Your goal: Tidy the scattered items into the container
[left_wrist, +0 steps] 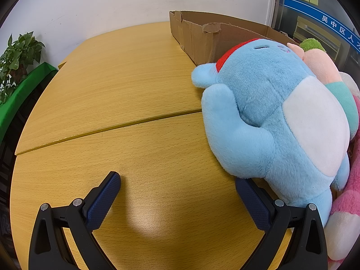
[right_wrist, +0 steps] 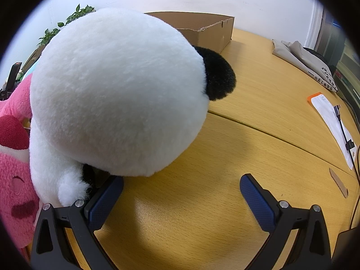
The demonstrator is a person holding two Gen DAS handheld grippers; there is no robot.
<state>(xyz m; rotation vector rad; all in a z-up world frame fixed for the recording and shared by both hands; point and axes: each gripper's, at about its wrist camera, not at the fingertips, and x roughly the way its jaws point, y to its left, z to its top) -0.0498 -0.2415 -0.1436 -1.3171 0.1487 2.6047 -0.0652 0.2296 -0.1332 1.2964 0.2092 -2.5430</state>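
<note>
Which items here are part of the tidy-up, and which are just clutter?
Job:
blue plush
panda plush
pink plush
peach plush with green top
cardboard box

Lying about:
potted plant
folded cloth bag
white paper with a cable
cardboard scrap

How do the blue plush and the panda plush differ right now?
The blue plush is light blue with a white belly and a red patch; the panda plush is white with a black ear. The blue plush sits beside the left gripper's right finger, the panda beside the right gripper's left finger. Both rest ungripped on the table, outside the box.
</note>
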